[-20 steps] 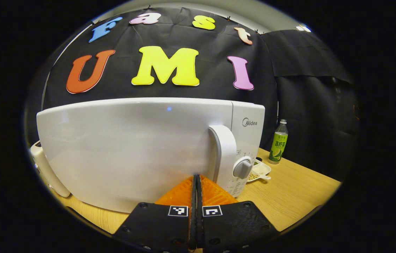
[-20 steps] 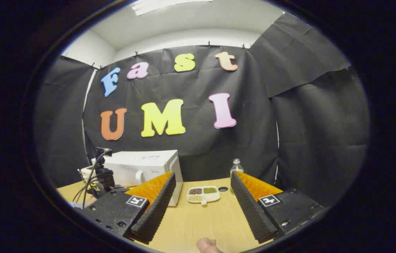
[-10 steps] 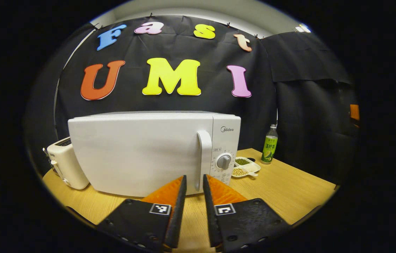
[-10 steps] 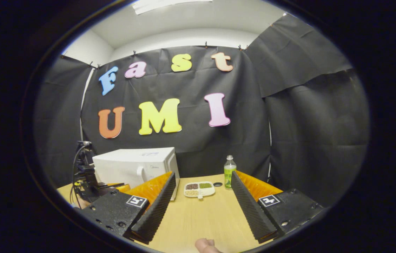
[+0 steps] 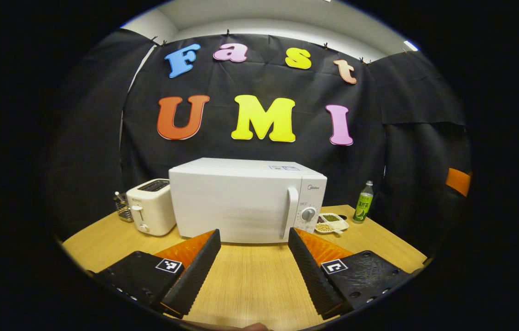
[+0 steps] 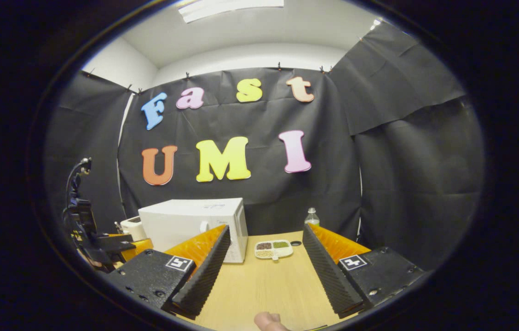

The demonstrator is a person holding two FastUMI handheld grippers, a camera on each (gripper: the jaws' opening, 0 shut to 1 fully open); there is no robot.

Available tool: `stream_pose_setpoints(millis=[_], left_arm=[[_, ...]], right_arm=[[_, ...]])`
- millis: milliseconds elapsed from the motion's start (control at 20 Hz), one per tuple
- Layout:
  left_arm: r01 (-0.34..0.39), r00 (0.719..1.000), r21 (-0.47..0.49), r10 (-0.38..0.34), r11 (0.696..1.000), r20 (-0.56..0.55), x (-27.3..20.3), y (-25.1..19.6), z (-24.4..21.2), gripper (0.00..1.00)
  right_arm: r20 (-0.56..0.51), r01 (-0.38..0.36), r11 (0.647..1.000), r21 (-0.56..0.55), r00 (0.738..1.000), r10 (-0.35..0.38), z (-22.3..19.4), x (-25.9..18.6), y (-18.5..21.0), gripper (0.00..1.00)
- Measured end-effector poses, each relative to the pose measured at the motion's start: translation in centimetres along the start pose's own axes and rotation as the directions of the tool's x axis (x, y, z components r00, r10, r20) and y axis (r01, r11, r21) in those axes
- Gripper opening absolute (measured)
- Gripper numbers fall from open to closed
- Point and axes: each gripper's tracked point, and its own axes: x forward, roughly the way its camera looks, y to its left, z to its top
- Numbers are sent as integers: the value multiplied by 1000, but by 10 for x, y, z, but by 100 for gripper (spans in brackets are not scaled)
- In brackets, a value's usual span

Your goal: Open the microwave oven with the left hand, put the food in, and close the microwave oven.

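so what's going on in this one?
A person holds a gripper in each hand at a wooden table. The left gripper is open, facing the white microwave, whose door is shut. The right gripper is open too, empty, aimed at the divided food tray that sits on the table beside the microwave. No food is inside yet.

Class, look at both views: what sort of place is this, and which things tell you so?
Likely a mock kitchen corner in a recording booth: a microwave, a toaster and a divided food dish share a wooden table before black cloth.
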Motion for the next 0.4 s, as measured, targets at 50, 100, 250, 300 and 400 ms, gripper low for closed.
stream_pose_setpoints(millis=[50, 100, 250, 300, 400], left_arm=[[-25, 1000, 18, 25, 1000, -2, -12, 5, 6, 82], [-43, 999, 33, 43, 999, 4, -25, 9, 14, 95], [-53, 997, 66, 50, 996, 55, -67, 8, 49, 95], [-61, 996, 76, 55, 995, 73, -82, 8, 61, 95], [-68, 993, 88, 59, 994, 106, -107, 5, 85, 83]], right_arm=[[3, 2, 1000, -6, 1000, -2, 3, -7, 3, 91], [6, 4, 1000, -10, 1000, -4, 7, -14, 5, 91], [19, 8, 1000, -22, 1000, -8, 25, -34, 14, 100], [27, 6, 1000, -28, 1000, -6, 32, -40, 18, 100], [50, 1, 999, -39, 999, 1, 49, -55, 24, 100]])
